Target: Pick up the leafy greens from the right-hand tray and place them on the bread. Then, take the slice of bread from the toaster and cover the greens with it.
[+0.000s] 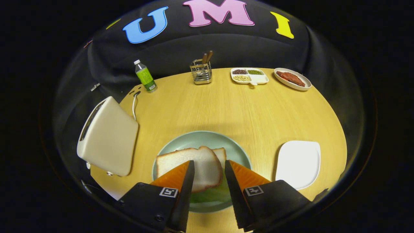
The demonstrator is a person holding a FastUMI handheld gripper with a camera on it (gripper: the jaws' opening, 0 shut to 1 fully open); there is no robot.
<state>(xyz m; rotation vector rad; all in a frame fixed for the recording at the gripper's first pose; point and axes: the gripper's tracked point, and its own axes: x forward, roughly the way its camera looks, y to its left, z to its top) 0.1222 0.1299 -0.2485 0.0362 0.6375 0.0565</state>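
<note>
A pale green plate [200,137] lies just ahead of my fingers. On it a slice of white bread [207,166] rests tilted over leafy greens [212,194], with a lower slice [220,153] peeking out behind it. My gripper [209,166] hovers over the plate, open, its fingers on either side of the top slice without pressing it. The white toaster [108,137] stands to the left of the plate. A white tray [299,161] lies to the right with nothing on it.
Along the far edge of the round wooden table [226,103] stand a green bottle [145,77], a wire utensil holder [201,72], a divided dish of beans [249,76] and an oval plate of red meat [292,78]. The toaster's cord [134,105] trails behind it.
</note>
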